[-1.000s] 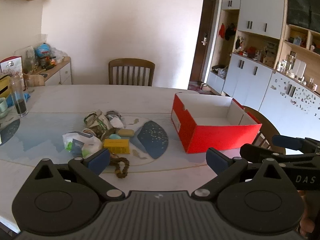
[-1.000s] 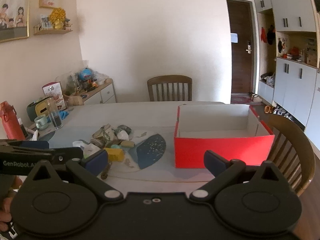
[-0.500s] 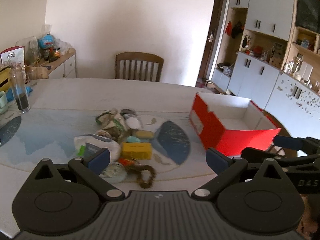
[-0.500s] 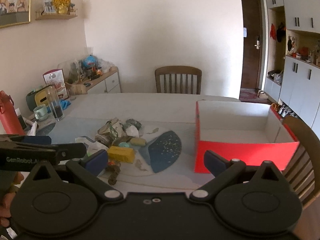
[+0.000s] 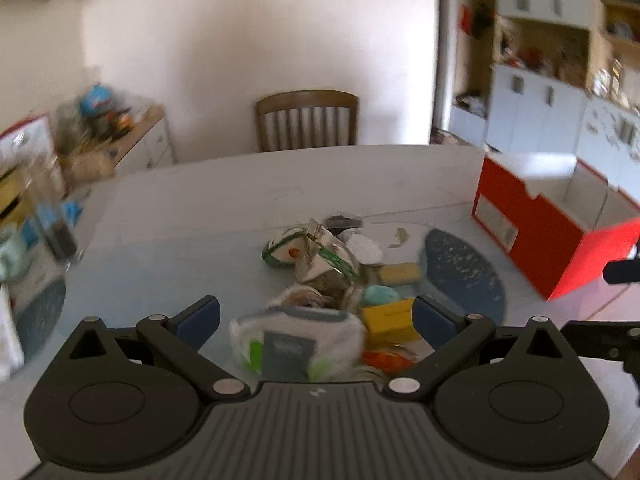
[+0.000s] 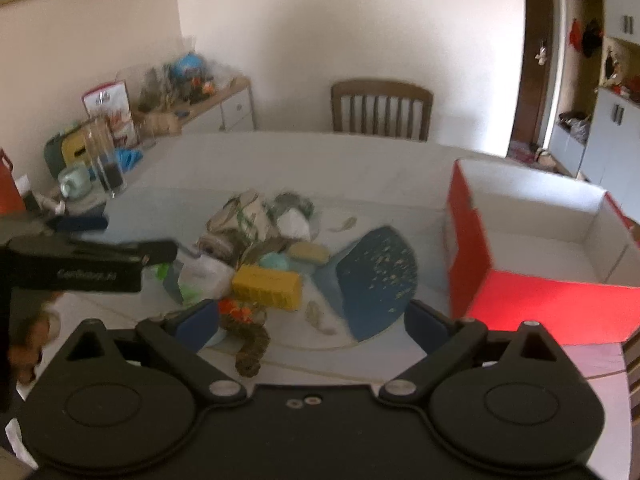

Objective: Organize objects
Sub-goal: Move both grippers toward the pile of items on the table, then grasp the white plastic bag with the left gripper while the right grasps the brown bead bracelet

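both grippers have dropped in closer to the pile since a sec ago, and the view's blurry w/ motion. left gripper (image 5: 316, 314) hangs fingers wide over the white pouch (image 5: 296, 340), holding nothing; right gripper (image 6: 312, 322) is also wide and empty, above the braided rope (image 6: 250, 350) beside the yellow box (image 6: 266, 286). red box (image 6: 532, 276) sits open to the right, nothing visible inside. best imo: slow down, pick one outer item, straddle it squarely before closing, so the heap isn't dragged.

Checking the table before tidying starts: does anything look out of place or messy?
Yes. A jumble of small items, among them a yellow box and a white pouch, lies heaped mid-table, while the red box beside it stands open and empty. Nothing looks spilled or broken.
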Demonstrator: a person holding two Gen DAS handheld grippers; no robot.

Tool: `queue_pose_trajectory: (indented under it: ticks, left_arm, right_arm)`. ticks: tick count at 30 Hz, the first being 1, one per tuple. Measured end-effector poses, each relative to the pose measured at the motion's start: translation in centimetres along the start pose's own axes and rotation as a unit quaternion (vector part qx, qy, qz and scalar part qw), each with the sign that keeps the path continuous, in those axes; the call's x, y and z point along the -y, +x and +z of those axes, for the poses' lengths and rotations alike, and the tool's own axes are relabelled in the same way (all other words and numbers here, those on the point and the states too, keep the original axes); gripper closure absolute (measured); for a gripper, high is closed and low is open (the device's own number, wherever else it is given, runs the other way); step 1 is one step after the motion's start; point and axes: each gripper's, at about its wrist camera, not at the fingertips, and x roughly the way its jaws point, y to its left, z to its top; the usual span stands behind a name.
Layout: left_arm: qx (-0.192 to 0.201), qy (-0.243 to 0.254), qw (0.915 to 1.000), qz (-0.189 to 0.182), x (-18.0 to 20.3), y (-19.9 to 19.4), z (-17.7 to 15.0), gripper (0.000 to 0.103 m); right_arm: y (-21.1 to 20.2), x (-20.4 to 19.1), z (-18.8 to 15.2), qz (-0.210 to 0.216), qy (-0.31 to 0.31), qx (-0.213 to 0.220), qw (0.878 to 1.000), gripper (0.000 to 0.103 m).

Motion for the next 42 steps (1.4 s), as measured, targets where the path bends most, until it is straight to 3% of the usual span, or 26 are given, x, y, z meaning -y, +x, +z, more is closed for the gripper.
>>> queue_pose_trajectory:
  ticks: [6, 16, 20, 24, 27, 37, 42]
  left_arm:
    - [-0.011, 0.091, 0.9950, -0.039, -1.6, 3.6, -0.7, 0.001]
    - [-0.025, 0.180, 0.9784, -0.099, -2.3, 7.3, -2.2, 0.001]
    - [-0.030, 0.199, 0.9737, -0.106, -2.1, 8.0, -2.5, 0.004]
    - [-0.042, 0.195, 0.9742, -0.107, -2.4, 8.7, -2.8, 0.023]
    - [-0.042, 0.186, 0.9753, -0.111, -2.7, 8.9, -3.0, 0.028]
    - [-0.049, 0.150, 0.9794, -0.126, -2.8, 8.2, -2.4, 0.060]
    - [-0.056, 0.132, 0.9827, -0.117, -2.2, 7.8, -1.8, 0.076]
  right_arm:
    - [3.5, -0.9, 0.2, 0.006, -0.002, -0.042, 0.999, 0.007]
    - [8.5, -2.2, -0.9, 0.024, -0.017, -0.114, 0.993, 0.022]
    - [9.7, -2.8, -1.1, 0.028, -0.027, -0.130, 0.991, 0.030]
    - [10.6, -3.3, -1.0, 0.034, -0.036, -0.139, 0.989, 0.037]
    - [11.0, -3.5, -0.9, 0.038, -0.039, -0.145, 0.988, 0.046]
    - [11.5, -3.5, -0.3, 0.049, -0.037, -0.156, 0.986, 0.092]
    - [10.6, -3.0, -0.1, 0.060, -0.028, -0.147, 0.987, 0.096]
